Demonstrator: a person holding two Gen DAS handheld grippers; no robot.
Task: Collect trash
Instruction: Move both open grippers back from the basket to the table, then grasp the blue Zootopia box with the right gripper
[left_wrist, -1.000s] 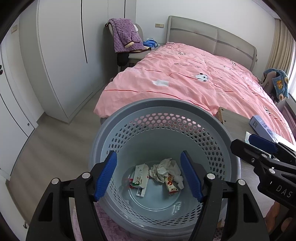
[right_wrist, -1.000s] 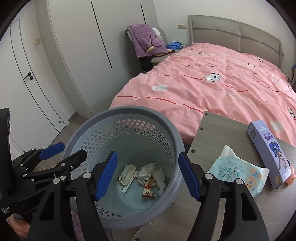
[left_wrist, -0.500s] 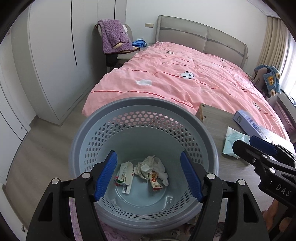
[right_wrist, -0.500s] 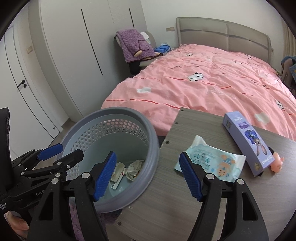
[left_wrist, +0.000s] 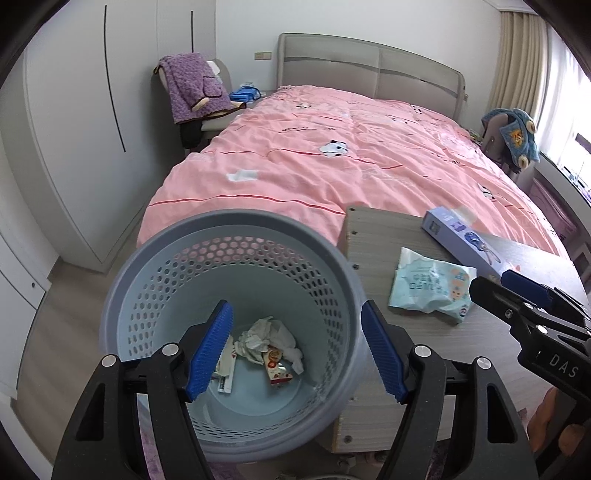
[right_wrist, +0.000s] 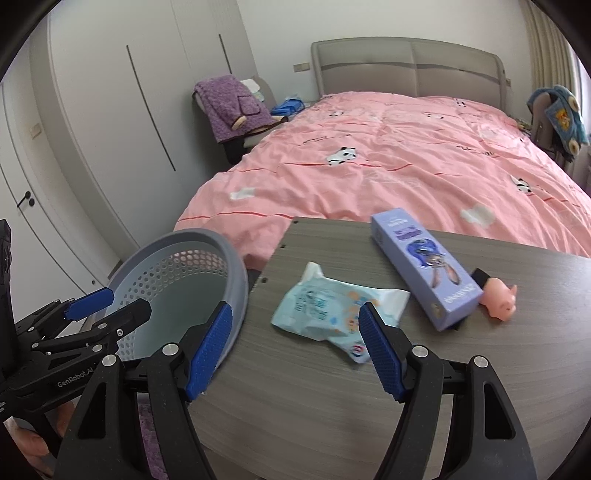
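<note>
one basket (left_wrist: 236, 236) — two grippers, one box (right_wrist: 424, 269)

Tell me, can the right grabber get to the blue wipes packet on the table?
Probably yes. The right gripper is open and empty, and the wipes packet lies flat on the table just ahead of it. Nothing sits between them; the purple box lies beyond.

Both the left hand-held gripper (left_wrist: 297, 352) and the right hand-held gripper (right_wrist: 295, 352) are held pointed downward, side by side, with jaws spread wide and nothing gripped between them.
</note>
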